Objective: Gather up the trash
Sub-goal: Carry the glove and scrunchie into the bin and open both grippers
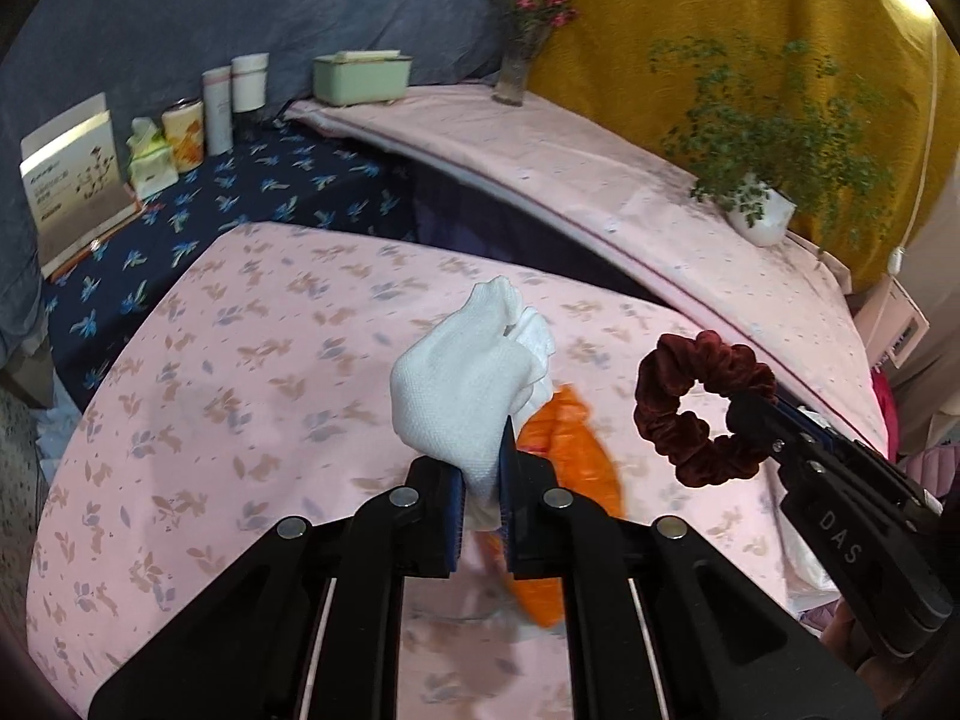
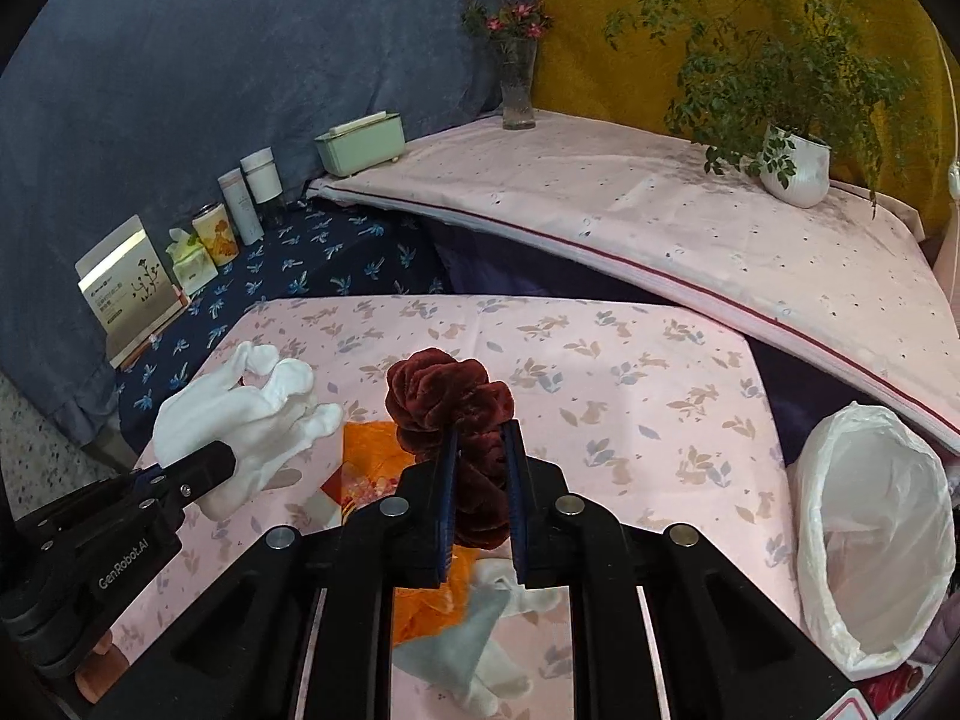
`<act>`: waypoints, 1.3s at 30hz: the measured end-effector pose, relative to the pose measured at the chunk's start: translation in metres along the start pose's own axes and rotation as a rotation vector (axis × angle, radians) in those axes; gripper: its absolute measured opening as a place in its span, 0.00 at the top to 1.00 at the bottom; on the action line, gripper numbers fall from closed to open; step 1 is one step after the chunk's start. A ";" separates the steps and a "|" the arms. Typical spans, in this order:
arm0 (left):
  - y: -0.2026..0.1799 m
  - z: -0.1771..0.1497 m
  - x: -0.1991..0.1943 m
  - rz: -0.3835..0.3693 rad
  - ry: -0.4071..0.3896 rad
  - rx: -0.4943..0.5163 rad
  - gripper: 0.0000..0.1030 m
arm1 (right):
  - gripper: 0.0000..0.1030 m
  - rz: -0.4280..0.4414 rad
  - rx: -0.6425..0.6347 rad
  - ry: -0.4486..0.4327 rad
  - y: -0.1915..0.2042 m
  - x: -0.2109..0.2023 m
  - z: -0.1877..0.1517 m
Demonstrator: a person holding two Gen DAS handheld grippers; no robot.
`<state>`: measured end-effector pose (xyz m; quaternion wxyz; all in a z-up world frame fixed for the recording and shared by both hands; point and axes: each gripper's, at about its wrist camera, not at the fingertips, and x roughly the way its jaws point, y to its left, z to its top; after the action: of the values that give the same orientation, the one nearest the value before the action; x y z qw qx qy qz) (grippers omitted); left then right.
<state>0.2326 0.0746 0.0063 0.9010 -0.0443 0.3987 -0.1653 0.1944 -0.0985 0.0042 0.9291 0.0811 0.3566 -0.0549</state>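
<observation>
- My left gripper [image 1: 480,498] was clenched on a white glove [image 1: 474,372], its fingers pinching the cuff end so the glove stood up above the worktop [image 1: 240,360].
- My right gripper [image 2: 480,480] was clamped on a dark red scrunchie [image 2: 450,402], which bulged out above and below the fingers.
- Both pieces hung clear of the pink cloth; the scrunchie sat just to the right of the glove, near but not touching.
- On the cloth below lay an orange wrapper [image 2: 366,450], and another white glove [image 2: 498,678] showed low in the right view, partly hidden by my own gripper.
- The bin bag [image 2: 870,540] stood open at the worktop's right edge, well apart from the left load and nearer the right one.
- I judged the step to be the carry: two pieces lifted, neither yet binned.
- Next called for swinging the right gripper over the bag's mouth and opening only once the scrunchie was above it, then bringing the glove across the same way.
- The bag's rim looked soft and slack, so I reckoned a low drop was safer than a toss.
- The wrapper and second glove remained to be fetched.
</observation>
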 end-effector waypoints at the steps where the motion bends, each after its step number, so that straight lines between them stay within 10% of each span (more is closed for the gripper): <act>1: -0.009 0.001 -0.002 -0.006 -0.004 0.012 0.91 | 0.87 -0.007 0.008 -0.010 -0.008 -0.006 0.001; 23: -0.232 -0.033 0.011 -0.164 0.041 0.309 0.91 | 0.87 -0.183 0.212 -0.105 -0.197 -0.085 -0.018; 39: -0.328 -0.068 0.039 -0.276 0.129 0.436 0.90 | 0.87 -0.284 0.339 -0.094 -0.292 -0.107 -0.056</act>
<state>0.1213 -0.2433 0.0024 0.8309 0.1072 0.4005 -0.3712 0.0316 -0.3697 0.0024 0.9008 0.1823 0.3063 -0.2478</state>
